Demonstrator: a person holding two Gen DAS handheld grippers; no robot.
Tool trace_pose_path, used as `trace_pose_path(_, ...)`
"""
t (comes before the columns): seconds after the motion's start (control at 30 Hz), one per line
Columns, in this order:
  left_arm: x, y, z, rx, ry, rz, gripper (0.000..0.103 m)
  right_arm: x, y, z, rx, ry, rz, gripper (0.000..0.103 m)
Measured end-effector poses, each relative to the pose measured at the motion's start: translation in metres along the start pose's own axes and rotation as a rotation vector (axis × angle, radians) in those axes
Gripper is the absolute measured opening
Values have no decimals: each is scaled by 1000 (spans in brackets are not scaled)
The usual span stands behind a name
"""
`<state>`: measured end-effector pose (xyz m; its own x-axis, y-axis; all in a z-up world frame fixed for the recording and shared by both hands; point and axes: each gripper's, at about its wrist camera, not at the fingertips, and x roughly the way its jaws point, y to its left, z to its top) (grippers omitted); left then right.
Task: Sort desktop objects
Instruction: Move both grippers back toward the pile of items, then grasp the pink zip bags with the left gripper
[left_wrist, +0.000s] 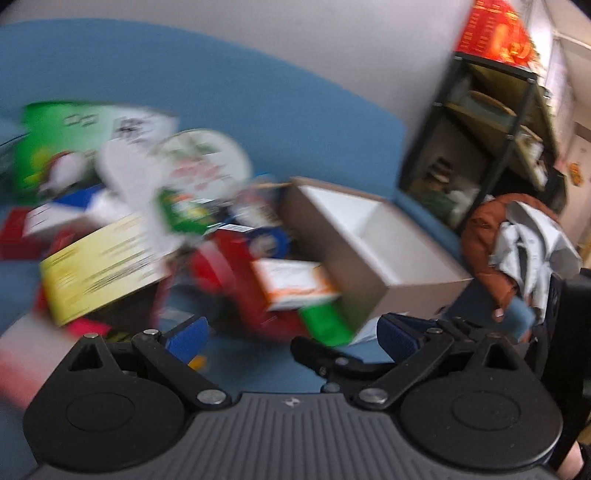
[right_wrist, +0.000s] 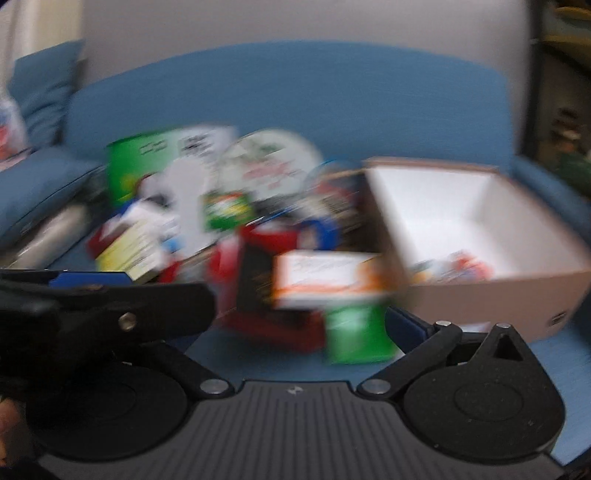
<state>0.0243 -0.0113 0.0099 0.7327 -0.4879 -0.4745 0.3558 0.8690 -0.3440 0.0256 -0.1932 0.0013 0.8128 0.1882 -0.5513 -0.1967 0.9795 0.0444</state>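
Motion blur smears both views. A heap of boxes lies on a blue sofa seat (right_wrist: 258, 354): an orange-and-white box (right_wrist: 328, 280) on a red-and-black box (right_wrist: 266, 295), a green box (right_wrist: 358, 332), a yellow box (left_wrist: 99, 273) and a round white lid (left_wrist: 207, 162). To the right stands an open white carton (right_wrist: 480, 221) with a few small items inside. My left gripper (left_wrist: 293, 332) is open just before the heap, and it shows again as a black gripper (right_wrist: 92, 306) at the left of the right wrist view. My right gripper (right_wrist: 291, 328) is wide open, holding nothing.
A black shelf rack (left_wrist: 480, 147) stands right of the sofa, with a red sign (left_wrist: 495, 33) on top. A person in an orange jacket (left_wrist: 484, 243) sits at the right edge. Blue cushions (right_wrist: 44, 177) and a silvery roll (right_wrist: 48, 236) lie at the left.
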Motion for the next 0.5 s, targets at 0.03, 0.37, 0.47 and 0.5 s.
trace_pose_path(0.03, -6, 7, -5, -1, 0, 28, 101, 4, 13, -7, -13, 12, 37, 101)
trace_pose_path(0.37, -33, 104, -25, -159, 5, 297, 100, 33, 87, -19, -196, 33, 167, 101)
trace_pose_path(0.47, -31, 124, -30, -215, 23, 327, 100, 45, 94, -12, -237, 31, 167, 100)
trace_pose_path(0.5, -31, 128, -32, -228, 32, 333, 100, 50, 97, -10, -249, 32, 174, 100)
